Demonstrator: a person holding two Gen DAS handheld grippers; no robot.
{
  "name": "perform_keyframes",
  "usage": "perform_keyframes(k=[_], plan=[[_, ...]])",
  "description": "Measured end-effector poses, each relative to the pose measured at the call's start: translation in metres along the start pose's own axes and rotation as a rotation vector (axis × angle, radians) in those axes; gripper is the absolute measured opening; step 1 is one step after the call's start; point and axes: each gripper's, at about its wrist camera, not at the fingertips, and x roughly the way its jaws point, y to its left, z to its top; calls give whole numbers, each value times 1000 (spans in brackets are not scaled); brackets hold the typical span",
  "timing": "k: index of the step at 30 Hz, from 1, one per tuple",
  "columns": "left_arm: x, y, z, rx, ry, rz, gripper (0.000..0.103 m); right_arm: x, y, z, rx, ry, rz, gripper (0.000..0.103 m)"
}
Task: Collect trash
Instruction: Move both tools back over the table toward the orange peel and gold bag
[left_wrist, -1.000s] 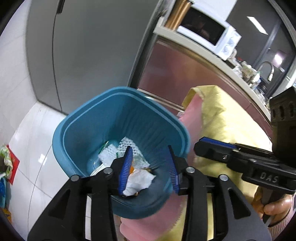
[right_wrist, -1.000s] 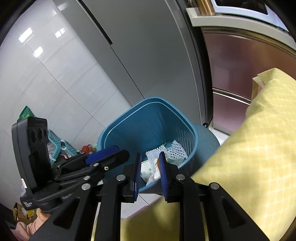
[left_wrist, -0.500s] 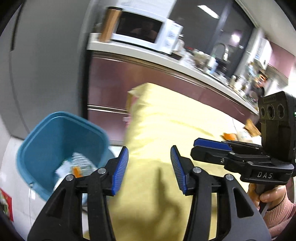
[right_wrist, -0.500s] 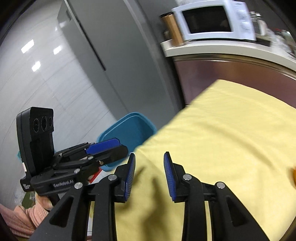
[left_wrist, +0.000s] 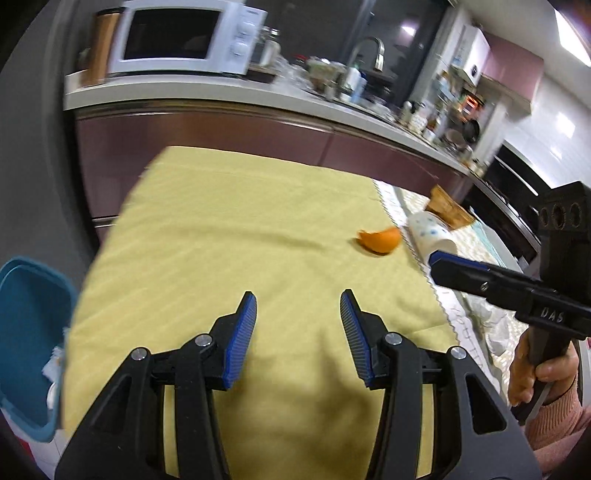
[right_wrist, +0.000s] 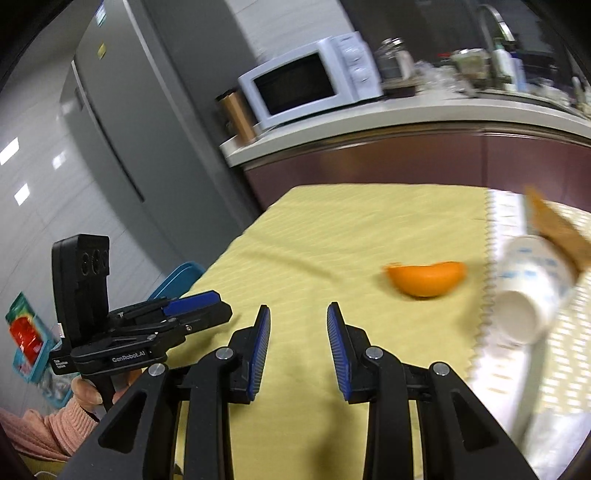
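Observation:
An orange peel (left_wrist: 380, 240) (right_wrist: 424, 278) lies on the yellow tablecloth (left_wrist: 221, 240) (right_wrist: 332, 229), ahead and to the right of both grippers. Just right of it a white paper cup (left_wrist: 432, 234) (right_wrist: 528, 291) with blue dots lies on its side. The blue trash bin (left_wrist: 29, 332) (right_wrist: 177, 280) stands on the floor off the table's left edge, with white scraps inside. My left gripper (left_wrist: 298, 299) (right_wrist: 218, 302) hovers open over the cloth, nothing between its pads. My right gripper (right_wrist: 298, 314) (left_wrist: 437, 262) is open and empty beside it, nearer the peel.
A brown paper scrap (left_wrist: 448, 208) (right_wrist: 554, 225) sits behind the cup on a white patterned mat (right_wrist: 517, 369). Beyond the table runs a cluttered counter with a microwave (left_wrist: 184, 37) (right_wrist: 310, 85) and a grey fridge (right_wrist: 122, 147). A hand in a pink sleeve (left_wrist: 543, 373) holds the right gripper.
Both grippers have swung from above the bin to over the yellow tablecloth, and both jaws stand wider. The white scrap between the left pads is gone from them.

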Motion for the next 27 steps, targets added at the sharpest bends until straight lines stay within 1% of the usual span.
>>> perform_keyframes(k=[3,9,11,15,17,19,23,27], plan=[[21,-17,8,25,28,-21,47,-20,-20,0,18,-36,-47,30],[61,-45,25,47,84,-51,47,-55,-66,4,49,-101,-179,31],[73,-51,30,49,100,-54,47,-59,-81,5,60,-107,-219,35],[98,-60,38,51,133,-44,48,-67,-109,7,76,-114,-302,35],[107,-59,42,45,152,-41,48,-67,-121,7,61,-112,-361,36],[118,-61,44,39,170,-32,48,-65,-131,8,59,-104,-376,36],[131,-63,51,35,180,-23,48,-61,-149,11,58,-90,-407,37],[141,-67,57,37,189,-22,49,-54,-159,17,48,-74,-404,37]])
